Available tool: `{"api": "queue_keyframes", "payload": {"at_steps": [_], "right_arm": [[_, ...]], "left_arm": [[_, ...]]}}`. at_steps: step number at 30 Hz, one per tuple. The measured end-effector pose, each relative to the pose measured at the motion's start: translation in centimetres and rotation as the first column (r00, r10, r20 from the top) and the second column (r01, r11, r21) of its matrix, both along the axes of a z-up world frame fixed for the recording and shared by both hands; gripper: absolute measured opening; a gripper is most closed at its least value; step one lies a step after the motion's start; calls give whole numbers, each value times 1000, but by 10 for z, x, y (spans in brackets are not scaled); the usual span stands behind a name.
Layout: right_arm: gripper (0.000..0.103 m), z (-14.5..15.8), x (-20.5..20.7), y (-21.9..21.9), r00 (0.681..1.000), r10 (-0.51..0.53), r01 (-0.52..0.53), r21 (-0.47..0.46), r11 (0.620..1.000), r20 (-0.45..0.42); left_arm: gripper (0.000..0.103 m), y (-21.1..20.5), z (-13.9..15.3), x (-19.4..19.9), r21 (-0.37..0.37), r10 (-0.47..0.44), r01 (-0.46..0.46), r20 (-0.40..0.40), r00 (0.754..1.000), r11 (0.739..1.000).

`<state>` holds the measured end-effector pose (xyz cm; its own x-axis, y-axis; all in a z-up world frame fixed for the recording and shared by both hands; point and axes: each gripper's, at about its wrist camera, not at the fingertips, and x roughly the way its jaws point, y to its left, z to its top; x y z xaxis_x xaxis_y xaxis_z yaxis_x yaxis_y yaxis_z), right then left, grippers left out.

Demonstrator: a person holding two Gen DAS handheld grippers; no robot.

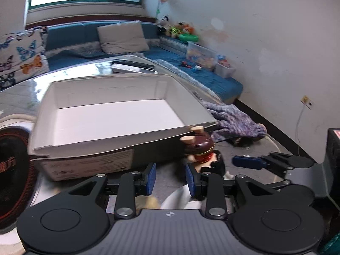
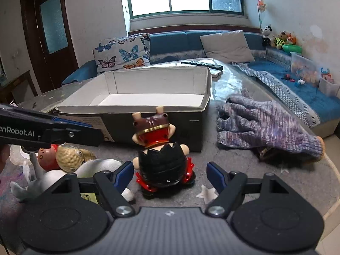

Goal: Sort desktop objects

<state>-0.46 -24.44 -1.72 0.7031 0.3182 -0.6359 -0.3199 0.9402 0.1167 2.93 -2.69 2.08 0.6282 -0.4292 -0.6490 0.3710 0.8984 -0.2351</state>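
A toy figurine with a brown horned head and black body stands on the grey table, its back to the right wrist camera. My right gripper is open around it, and both blue pads stand clear of its sides. In the left wrist view the figurine is just ahead and right of my left gripper. That gripper is open, with only tabletop between its pads. An empty white-lined cardboard box lies right behind the figurine. A pile of small toys lies under the left gripper.
A purple knitted glove lies right of the box. Remote controls sit at the table's far end. A blue sofa with cushions and plastic tubs runs behind and to the right. The table's rounded edge is close on the right.
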Motion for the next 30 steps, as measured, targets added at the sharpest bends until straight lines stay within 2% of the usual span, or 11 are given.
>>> {"api": "queue_keyframes", "payload": {"at_steps": [7,12,26,30], "right_arm": [[78,-10,9,1,1000,20,-20,12,1000,-23],[78,-13,12,6,999,39,-39,8,999,-22],[75,-14,15,9,999,46,-46,21,999,-15],[75,-15,16,9,999,44,-44,21,999,-10]], "left_arm": [[34,-13,-7,18,-65,-67,64,-37,997,996],[34,-21,-10,26,-72,-97,93,-49,994,993],[36,-22,-16,33,-122,-109,102,-50,993,987],[39,-23,-17,37,-149,-113,100,-77,991,984]]}}
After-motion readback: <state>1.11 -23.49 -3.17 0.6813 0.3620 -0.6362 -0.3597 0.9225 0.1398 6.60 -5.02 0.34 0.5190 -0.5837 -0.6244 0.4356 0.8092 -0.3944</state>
